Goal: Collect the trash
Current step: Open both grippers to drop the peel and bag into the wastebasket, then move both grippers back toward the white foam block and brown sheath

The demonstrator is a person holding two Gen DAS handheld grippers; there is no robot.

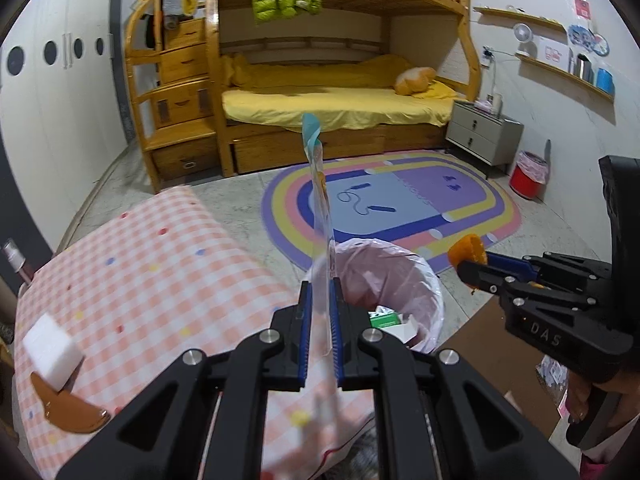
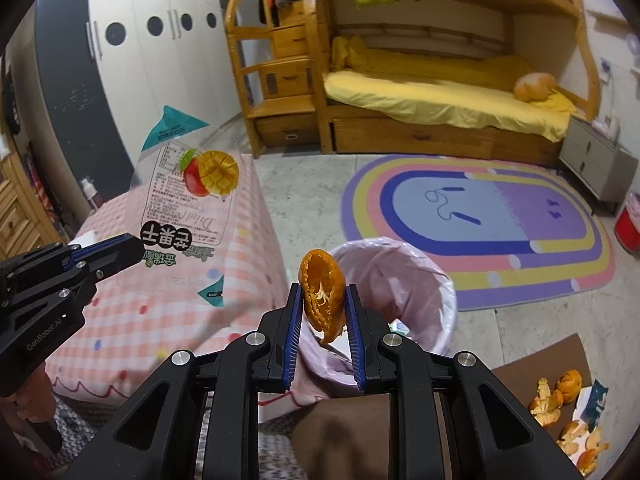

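Left gripper (image 1: 320, 320) grips a wrapper (image 1: 322, 216); right gripper (image 2: 322, 320) grips orange peel (image 2: 322, 296), near the bin (image 2: 440, 280). More peels (image 2: 560, 412), probably, wait lower right.

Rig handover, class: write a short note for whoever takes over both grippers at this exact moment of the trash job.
Left gripper: shut on the dried-mango wrapper.
Right gripper: shut on an orange peel.
Both are near the pink-lined bin, which already holds some trash.
Left to do: drop both pieces in, then collect the peels on the brown surface. A brown spill and white block remain on the checked cloth.
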